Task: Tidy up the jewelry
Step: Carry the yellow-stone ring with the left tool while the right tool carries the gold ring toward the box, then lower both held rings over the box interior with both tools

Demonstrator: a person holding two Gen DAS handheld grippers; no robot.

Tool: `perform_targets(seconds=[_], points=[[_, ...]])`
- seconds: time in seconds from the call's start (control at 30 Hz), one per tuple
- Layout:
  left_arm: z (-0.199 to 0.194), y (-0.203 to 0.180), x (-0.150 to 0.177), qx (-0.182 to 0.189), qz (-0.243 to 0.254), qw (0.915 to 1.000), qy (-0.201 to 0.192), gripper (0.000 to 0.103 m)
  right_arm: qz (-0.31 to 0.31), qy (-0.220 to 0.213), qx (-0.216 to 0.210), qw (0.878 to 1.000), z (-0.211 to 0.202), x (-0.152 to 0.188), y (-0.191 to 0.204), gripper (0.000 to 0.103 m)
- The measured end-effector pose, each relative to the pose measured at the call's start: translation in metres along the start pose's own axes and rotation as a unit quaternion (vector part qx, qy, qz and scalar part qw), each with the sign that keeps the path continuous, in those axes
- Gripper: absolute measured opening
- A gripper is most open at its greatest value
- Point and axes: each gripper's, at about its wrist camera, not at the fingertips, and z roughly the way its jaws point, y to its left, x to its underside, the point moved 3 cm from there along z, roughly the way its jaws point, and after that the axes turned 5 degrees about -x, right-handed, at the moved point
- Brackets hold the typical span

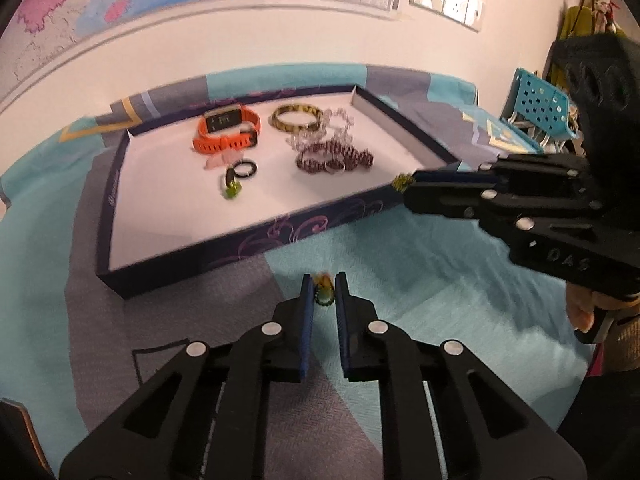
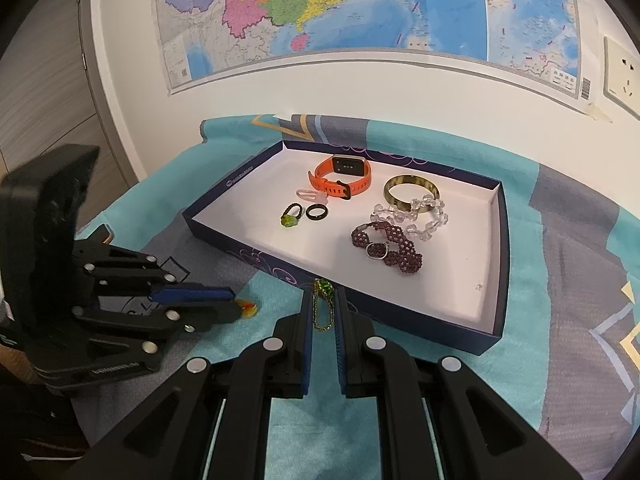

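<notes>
We see the left wrist view smeared by motion: the tray's [image 1: 224,256] near wall and the cloth [image 1: 420,280] beside it lose their detail. The small orange and green trinket [image 1: 323,293] between the left hand-held gripper's [image 1: 323,300] pads is too blurred for us to say what it is. In the right wrist view, only its orange tip [image 2: 249,308] peeks past the left gripper's fingers. The clear pink piece [image 2: 312,197] by the orange watch [image 2: 340,178] is too small to identify. The wall map [image 2: 360,12] runs off the top edge, its print unreadable. At the far right, hanging things [image 1: 592,12] are cut off and indistinct.
</notes>
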Motion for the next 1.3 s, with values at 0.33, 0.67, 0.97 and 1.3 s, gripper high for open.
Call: perform_targets(seconds=[0.33,0.67,0.97,1.3], points=[[-0.025,0.009,-0.019,-0.008,-0.015,0.9991,-0.039,0.011,0.000,-0.002,0.002,1.000,0.000,-0.003,0.000,0.009],[-0.026,0.014,-0.028,-0.014,-0.025,0.9984,-0.049,0.011,0.001,-0.005,0.006,1.000,0.002,-0.008,-0.003,0.009],[-0.022,0.016,-0.034,-0.017,-0.029,0.9981,-0.051,0.011,0.000,-0.007,0.009,1.000,0.002,-0.012,-0.006,0.009],[-0.017,0.018,-0.040,-0.020,-0.028,0.9982,-0.049,0.011,0.000,-0.008,0.013,1.000,0.005,-0.019,-0.012,0.009]])
